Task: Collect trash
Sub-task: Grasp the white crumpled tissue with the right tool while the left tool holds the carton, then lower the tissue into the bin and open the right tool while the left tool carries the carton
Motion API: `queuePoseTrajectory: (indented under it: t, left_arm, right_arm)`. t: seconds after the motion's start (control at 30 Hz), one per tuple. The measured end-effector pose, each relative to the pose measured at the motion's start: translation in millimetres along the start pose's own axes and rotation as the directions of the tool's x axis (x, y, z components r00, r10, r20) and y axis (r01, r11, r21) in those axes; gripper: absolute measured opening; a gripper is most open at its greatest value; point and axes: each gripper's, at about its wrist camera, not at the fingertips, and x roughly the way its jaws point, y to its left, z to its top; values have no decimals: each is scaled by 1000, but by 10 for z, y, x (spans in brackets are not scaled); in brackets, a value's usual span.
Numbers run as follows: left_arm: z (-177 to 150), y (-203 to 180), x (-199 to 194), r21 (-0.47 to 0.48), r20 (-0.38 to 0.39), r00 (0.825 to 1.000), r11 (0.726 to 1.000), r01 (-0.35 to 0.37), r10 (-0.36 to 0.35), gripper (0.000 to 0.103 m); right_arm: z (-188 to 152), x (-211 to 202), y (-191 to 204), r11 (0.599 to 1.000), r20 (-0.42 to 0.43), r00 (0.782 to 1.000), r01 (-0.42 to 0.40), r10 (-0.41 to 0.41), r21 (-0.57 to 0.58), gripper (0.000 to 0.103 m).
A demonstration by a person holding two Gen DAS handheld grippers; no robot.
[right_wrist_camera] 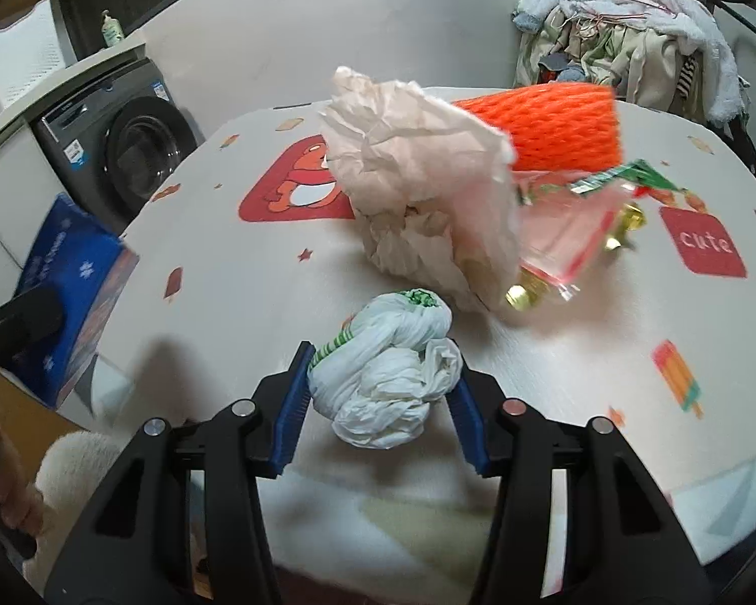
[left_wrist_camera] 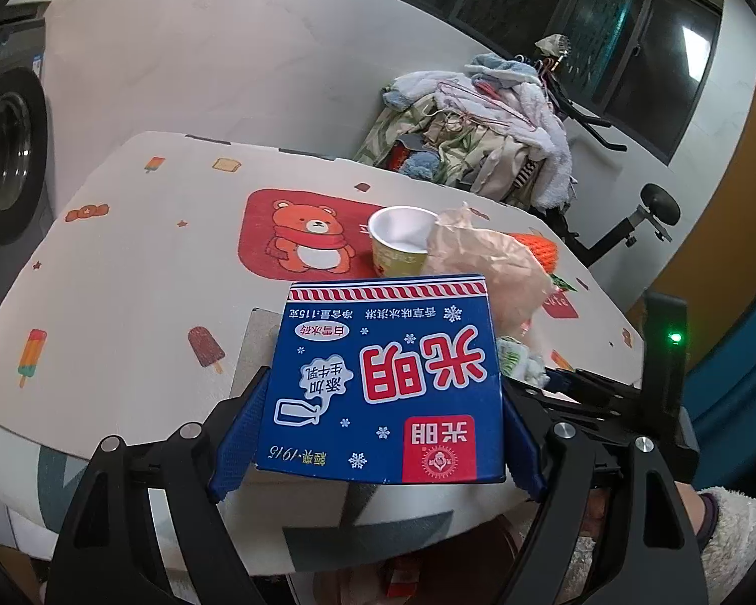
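Observation:
My left gripper [left_wrist_camera: 378, 433] is shut on a blue ice-cream box [left_wrist_camera: 383, 383] with red and white print, held above the near edge of the table [left_wrist_camera: 126, 262]. The box also shows at the far left of the right wrist view [right_wrist_camera: 70, 282]. My right gripper [right_wrist_camera: 378, 393] is shut on a crumpled white plastic bag [right_wrist_camera: 388, 373] near the table's front edge. Beyond it lie crumpled beige paper [right_wrist_camera: 418, 176], an orange foam net [right_wrist_camera: 554, 126], a clear candy wrapper [right_wrist_camera: 569, 232] and, in the left wrist view, a paper cup [left_wrist_camera: 400, 242].
The table carries a cream cloth with a bear print [left_wrist_camera: 307, 242]. A washing machine [right_wrist_camera: 131, 151] stands to the left. A pile of clothes [left_wrist_camera: 479, 136] sits behind the table. The right gripper's body [left_wrist_camera: 630, 393] shows at the right of the left wrist view.

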Motion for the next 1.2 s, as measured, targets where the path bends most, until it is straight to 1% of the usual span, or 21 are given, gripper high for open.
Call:
queuePoseTrajectory:
  t: [0.1, 0.2, 0.3, 0.43, 0.53, 0.63, 0.8, 1.07, 1.2]
  left_arm:
    - [-42, -110, -87, 22, 5, 1000, 1000, 1, -2, 79]
    - [-90, -242, -189, 48, 12, 1000, 999, 6, -7, 79]
    - [-165, -380, -283, 74, 10, 1000, 997, 15, -16, 79]
    - [-293, -529, -392, 101, 7, 1000, 994, 28, -29, 79]
    - [-408, -643, -444, 122, -5, 999, 992, 41, -41, 79]
    - [-540, -757, -465, 157, -24, 998, 986, 53, -50, 79]
    - [-678, -836, -491, 163, -39, 997, 984, 71, -65, 79]
    - [-727, -819, -478, 160, -46, 997, 984, 73, -66, 79]
    - [-743, -802, -458, 156, -51, 996, 985, 74, -67, 79]
  right_arm:
    - [-90, -259, -42, 1000, 36, 999, -16, 16, 8, 52]
    - [-176, -497, -48, 1000, 82, 997, -10, 12, -18, 52]
    - [-273, -754, -65, 999, 123, 992, 8, -2, -48, 52]
    - [-409, -1102, -119, 998, 173, 985, 27, -17, -54, 52]
    - [-532, -1341, -173, 997, 206, 978, 42, -30, -57, 52]
    - [-648, -1492, -190, 997, 224, 974, 52, -37, -63, 52]
    - [-822, -1541, -186, 995, 207, 977, 60, -43, -80, 52]
    - [-1138, -1304, -180, 992, 94, 994, 61, -50, -110, 52]
    - [-1216, -1183, -170, 991, 49, 997, 61, -56, -120, 52]
